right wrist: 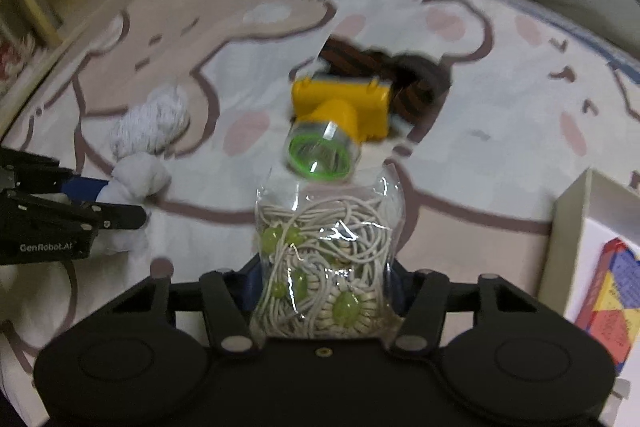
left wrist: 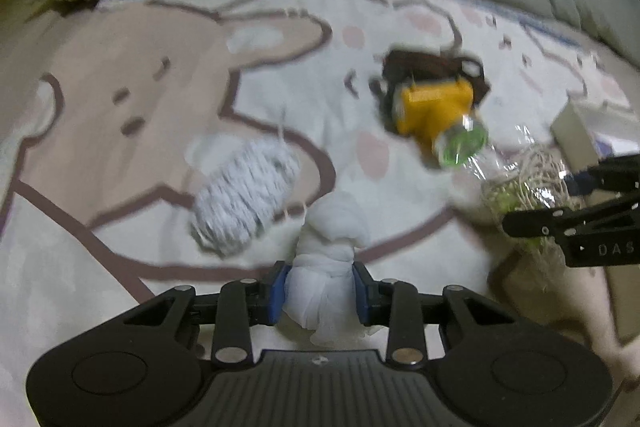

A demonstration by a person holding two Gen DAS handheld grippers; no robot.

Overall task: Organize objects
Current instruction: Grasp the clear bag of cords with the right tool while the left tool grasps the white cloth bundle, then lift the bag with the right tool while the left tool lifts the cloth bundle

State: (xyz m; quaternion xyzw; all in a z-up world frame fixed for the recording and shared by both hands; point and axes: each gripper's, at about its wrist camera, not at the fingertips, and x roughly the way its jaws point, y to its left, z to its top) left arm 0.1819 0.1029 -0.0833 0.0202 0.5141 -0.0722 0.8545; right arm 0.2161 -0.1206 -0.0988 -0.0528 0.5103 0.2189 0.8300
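Two blue pads of the left gripper pinch a knotted white cloth bundle in the left wrist view, above the cartoon-print blanket; a grey-white yarn ball lies just left of it, and a yellow headlamp farther off. In the right wrist view, the right gripper has a clear bag of beaded cord between its jaws, apparently gripped, near an open white box at right.

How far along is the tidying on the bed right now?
Done: a colourful packet sits in the white box. In hand: left gripper clamps a white cloth bundle; right gripper closes around a bag of beaded cords. Left: yellow headlamp, grey-white yarn ball.
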